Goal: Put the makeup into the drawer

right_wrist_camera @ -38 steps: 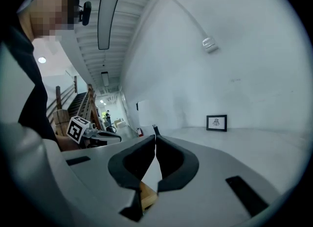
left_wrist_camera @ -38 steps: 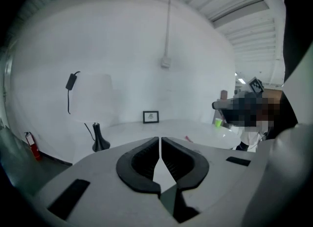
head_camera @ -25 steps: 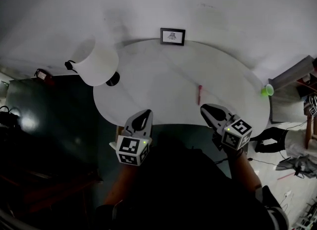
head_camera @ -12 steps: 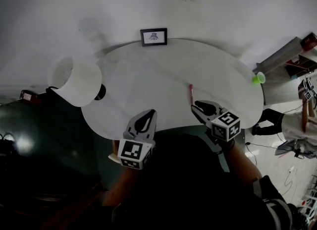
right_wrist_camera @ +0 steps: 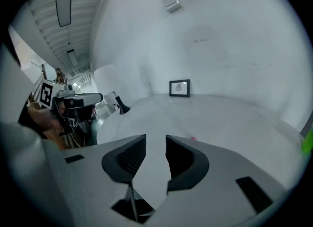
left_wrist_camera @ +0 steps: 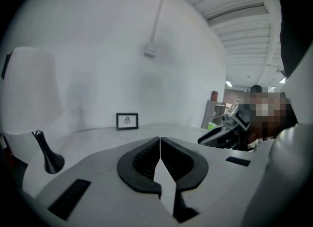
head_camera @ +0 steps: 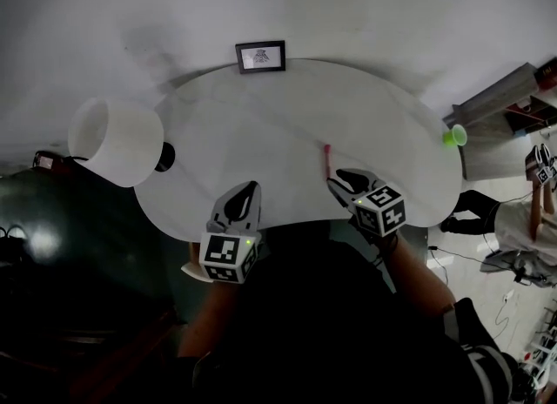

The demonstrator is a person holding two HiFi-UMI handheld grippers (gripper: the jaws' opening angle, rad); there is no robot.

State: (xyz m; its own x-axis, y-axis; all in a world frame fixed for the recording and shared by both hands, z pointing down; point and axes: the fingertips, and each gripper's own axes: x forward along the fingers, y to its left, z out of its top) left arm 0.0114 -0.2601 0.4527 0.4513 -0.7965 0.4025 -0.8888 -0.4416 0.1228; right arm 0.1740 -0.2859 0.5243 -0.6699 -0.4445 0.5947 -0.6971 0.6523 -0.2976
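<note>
The slim pink makeup stick (head_camera: pixel 327 160) lies on the white round worktop (head_camera: pixel 261 124), long axis pointing away from the person, just ahead of the right tongs (head_camera: pixel 339 181), whose jaws have just been opening with nothing between them, while the left tongs (head_camera: pixel 245 193), closed and empty, sit farther off.

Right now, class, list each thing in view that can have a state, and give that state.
left gripper: jaws shut, empty.
right gripper: jaws apart, just been opening, nothing between them.
pink makeup stick: lying flat on the table, just ahead of the right gripper, not held.
lamp: standing upright.
picture frame: standing upright at the table's back edge.
</note>
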